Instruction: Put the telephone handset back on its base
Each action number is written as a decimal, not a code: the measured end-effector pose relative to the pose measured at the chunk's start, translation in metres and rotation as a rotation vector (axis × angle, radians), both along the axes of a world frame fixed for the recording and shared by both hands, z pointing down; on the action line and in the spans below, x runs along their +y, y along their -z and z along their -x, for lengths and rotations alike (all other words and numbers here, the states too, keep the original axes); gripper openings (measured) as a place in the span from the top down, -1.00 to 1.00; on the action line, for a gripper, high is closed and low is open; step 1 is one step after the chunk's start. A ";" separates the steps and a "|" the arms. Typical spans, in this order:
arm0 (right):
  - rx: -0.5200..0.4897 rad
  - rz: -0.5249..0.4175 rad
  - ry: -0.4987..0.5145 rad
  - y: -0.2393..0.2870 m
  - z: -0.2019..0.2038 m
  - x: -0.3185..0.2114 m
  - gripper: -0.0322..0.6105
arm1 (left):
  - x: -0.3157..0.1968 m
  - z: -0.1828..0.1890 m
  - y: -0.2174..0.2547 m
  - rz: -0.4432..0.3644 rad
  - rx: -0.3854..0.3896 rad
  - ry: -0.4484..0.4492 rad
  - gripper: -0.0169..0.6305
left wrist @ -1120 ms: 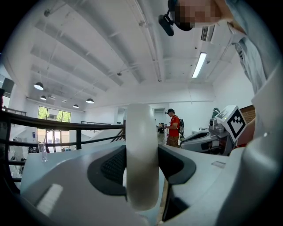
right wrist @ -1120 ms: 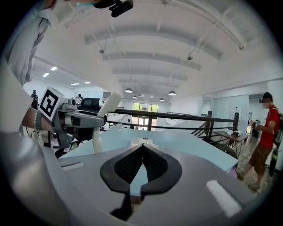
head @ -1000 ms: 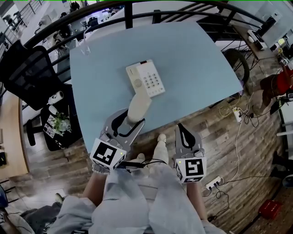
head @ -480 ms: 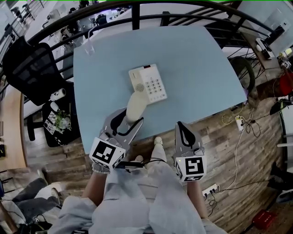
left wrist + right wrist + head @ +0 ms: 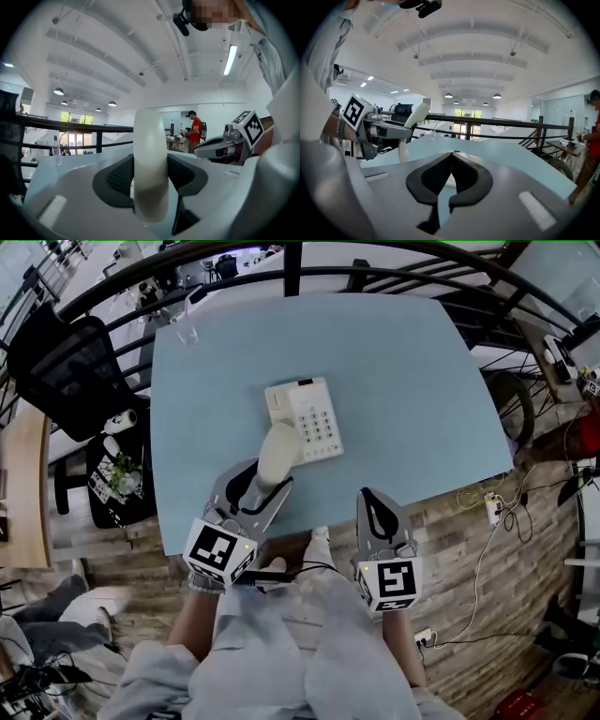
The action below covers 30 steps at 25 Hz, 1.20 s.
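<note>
A cream telephone base (image 5: 304, 418) with a keypad lies near the middle of the light blue table (image 5: 394, 362). My left gripper (image 5: 258, 487) is shut on the cream handset (image 5: 276, 457), which is held above the table's front part, its far end close to the base's near left corner. In the left gripper view the handset (image 5: 150, 164) stands upright between the jaws. My right gripper (image 5: 375, 512) is shut with nothing in it, just off the table's front edge. In the right gripper view its jaws meet, and the handset (image 5: 412, 123) shows at the left.
A clear glass (image 5: 185, 332) stands at the table's far left corner. A dark railing (image 5: 375, 273) runs behind the table. A black office chair (image 5: 56, 371) is at the left, cables and a power strip (image 5: 489, 507) on the wooden floor at the right.
The head view has shifted, so the table and base sit slightly lower and more to the right. The handset in my left gripper is a little nearer the base. The right gripper is unchanged.
</note>
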State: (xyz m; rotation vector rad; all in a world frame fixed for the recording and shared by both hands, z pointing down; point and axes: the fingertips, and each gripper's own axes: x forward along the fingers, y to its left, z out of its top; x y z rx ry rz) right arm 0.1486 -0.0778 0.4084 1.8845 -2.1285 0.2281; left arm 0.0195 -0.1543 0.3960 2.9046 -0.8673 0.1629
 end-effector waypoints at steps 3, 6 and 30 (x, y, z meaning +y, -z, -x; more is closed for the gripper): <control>-0.006 0.010 0.028 -0.002 -0.007 -0.011 0.90 | -0.010 -0.007 -0.006 0.029 -0.006 0.036 0.27; -0.011 0.019 0.053 -0.004 -0.015 -0.023 0.90 | -0.021 -0.015 -0.013 0.051 -0.014 0.070 0.27; -0.033 0.066 0.230 -0.027 -0.054 -0.086 0.90 | -0.085 -0.050 -0.076 0.238 -0.096 0.323 0.27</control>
